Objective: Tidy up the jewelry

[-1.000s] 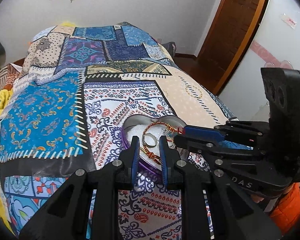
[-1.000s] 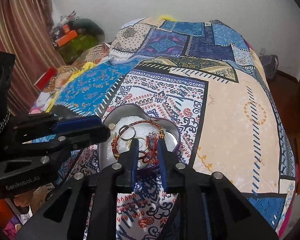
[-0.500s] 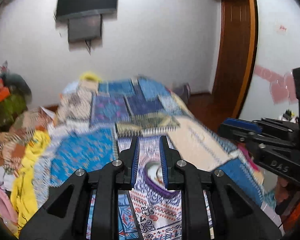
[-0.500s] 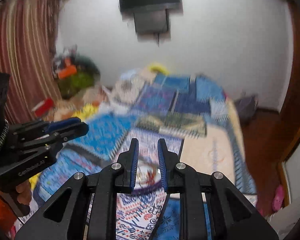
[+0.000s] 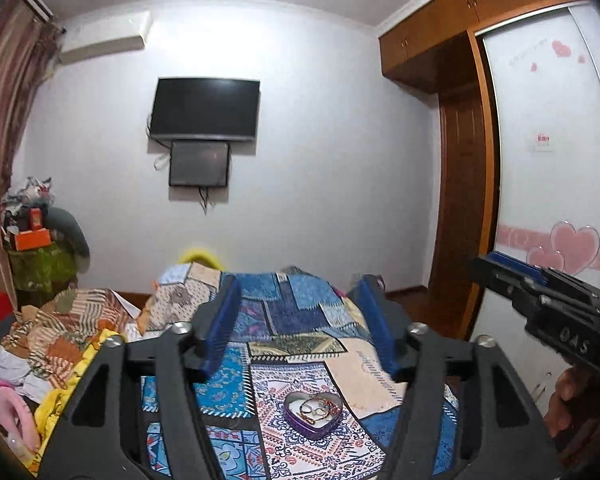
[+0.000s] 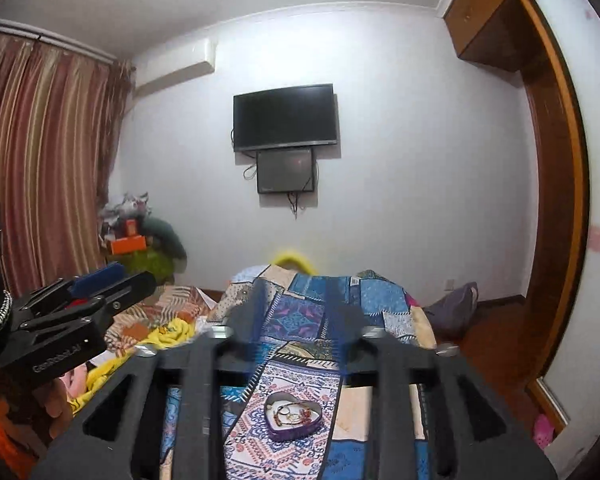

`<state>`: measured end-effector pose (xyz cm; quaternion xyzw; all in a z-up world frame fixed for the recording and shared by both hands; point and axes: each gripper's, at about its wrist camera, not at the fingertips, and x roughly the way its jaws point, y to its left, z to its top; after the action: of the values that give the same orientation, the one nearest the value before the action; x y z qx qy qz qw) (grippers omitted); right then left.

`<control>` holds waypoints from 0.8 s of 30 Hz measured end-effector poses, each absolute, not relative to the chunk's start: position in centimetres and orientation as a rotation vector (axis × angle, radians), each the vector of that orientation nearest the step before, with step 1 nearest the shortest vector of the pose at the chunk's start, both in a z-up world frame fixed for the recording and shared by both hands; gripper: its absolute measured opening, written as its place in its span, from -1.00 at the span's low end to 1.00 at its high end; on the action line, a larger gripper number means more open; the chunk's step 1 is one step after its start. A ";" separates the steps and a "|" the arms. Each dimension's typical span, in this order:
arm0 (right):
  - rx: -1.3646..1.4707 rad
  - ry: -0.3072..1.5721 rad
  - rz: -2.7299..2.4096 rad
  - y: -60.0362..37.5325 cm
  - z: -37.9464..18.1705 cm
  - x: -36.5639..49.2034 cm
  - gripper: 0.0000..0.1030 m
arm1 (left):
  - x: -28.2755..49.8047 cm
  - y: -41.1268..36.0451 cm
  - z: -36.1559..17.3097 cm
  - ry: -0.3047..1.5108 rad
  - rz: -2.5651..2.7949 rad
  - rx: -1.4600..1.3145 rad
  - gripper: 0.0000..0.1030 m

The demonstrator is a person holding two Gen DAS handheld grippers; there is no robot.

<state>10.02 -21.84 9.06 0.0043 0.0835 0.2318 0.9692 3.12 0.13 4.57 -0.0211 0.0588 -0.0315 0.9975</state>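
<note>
Hovering high over bedspread (image 5: 292, 364), left gripper (image 5: 298, 324) & right gripper (image 6: 296, 320) spread wide, w/ heart tin (image 5: 313, 414) far below.

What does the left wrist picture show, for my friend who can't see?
A purple heart tin of jewelry sits on a patchwork quilt, seen between the open left gripper fingers. A TV hangs on the white wall behind, and the right gripper pokes in.

The left gripper (image 5: 298, 328) hangs wide open above the patchwork bedspread (image 5: 296, 320); between its fingers lies a heart-shaped tin (image 5: 313, 414) holding what look like rings; the right gripper (image 5: 500, 270) is alongside
</note>
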 end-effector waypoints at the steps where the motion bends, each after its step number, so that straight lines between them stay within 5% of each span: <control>1: 0.010 0.157 0.459 -21.9 9.0 9.6 0.06 | 2.9 0.1 4.6 0.113 -0.061 -0.041 0.37; 4: -0.002 0.135 0.430 -21.7 8.8 9.3 0.31 | 2.3 0.3 4.5 0.110 -0.056 -0.060 0.77; 6: -0.001 0.133 0.415 -21.8 8.8 8.9 0.70 | 2.3 0.2 4.3 0.101 -0.042 -0.064 0.81; 9: 0.002 0.118 0.364 -22.0 8.8 8.3 0.87 | 2.0 0.2 4.2 0.098 -0.027 -0.053 0.82; 24: 0.019 0.147 0.341 -23.3 8.3 7.7 0.92 | 1.2 -0.2 3.7 0.126 -0.023 -0.052 0.84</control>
<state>7.66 -23.31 8.34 0.0094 0.0729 0.1695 0.9828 1.19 -0.20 3.66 -0.0262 0.0628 -0.0115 0.9976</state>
